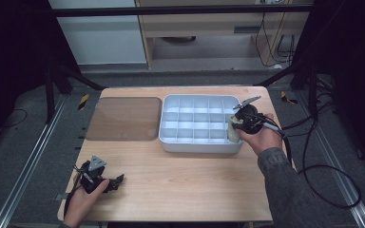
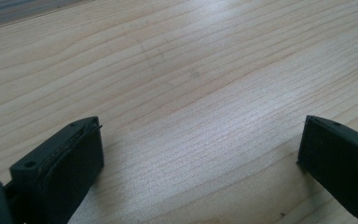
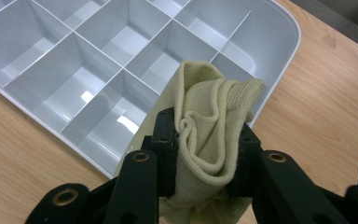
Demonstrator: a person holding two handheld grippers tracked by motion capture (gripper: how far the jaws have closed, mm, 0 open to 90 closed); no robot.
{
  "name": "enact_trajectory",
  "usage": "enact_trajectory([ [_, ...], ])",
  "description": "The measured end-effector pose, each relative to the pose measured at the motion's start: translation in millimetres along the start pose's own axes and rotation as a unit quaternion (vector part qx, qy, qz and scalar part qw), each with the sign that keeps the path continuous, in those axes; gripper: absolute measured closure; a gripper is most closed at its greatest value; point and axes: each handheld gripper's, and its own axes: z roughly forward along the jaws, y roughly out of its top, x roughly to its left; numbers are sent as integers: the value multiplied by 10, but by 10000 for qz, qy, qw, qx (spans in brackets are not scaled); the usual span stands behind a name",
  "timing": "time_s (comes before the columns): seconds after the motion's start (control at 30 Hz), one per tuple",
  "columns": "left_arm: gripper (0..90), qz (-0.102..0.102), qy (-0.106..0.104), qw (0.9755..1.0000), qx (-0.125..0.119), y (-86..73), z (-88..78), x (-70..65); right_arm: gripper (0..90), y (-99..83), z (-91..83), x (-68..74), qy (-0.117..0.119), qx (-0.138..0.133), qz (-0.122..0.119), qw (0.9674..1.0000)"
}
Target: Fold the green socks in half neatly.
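A pale yellow rolled sock (image 3: pixel 208 122) is pinched between the jaws of my right gripper (image 3: pixel 206 140), which is shut on it. In the high view the right gripper (image 1: pixel 237 124) holds the sock (image 1: pixel 233 131) over the near right corner of the white compartment tray (image 1: pixel 171 142). The tray's compartments (image 3: pixel 98 74) that I can see hold nothing. My left gripper (image 1: pixel 115 182) rests low over the table near the front left, jaws wide apart. Bare wood lies between the jaws of the left gripper (image 2: pixel 200 154), which is open.
A brown translucent lid (image 1: pixel 123 118) lies flat left of the tray. The wooden table (image 1: pixel 190 180) has bare room in front of the tray. Cables trail off the table's right side (image 1: pixel 323 180).
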Motion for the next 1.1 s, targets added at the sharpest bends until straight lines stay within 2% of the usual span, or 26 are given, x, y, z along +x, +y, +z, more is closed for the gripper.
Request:
enact_trajectory([
  [0.17,0,-19,4,10000,-3,-1,0,-9,695,15,119,12,-43,158,-54,9999],
  [0.5,0,-20,8,10000,5,-1,-2,-11,695,40,288,-24,-163,284,-60,9994],
  [0.6,0,-21,9,10000,-3,-2,-1,-14,695,40,333,-9,-200,331,-140,9992],
  [0.93,0,-31,12,10000,-16,-2,0,-17,695,32,435,60,-328,492,-364,9976],
  [1.1,0,-30,12,10000,-16,-3,0,-20,695,14,462,70,-321,519,-337,9976],
])
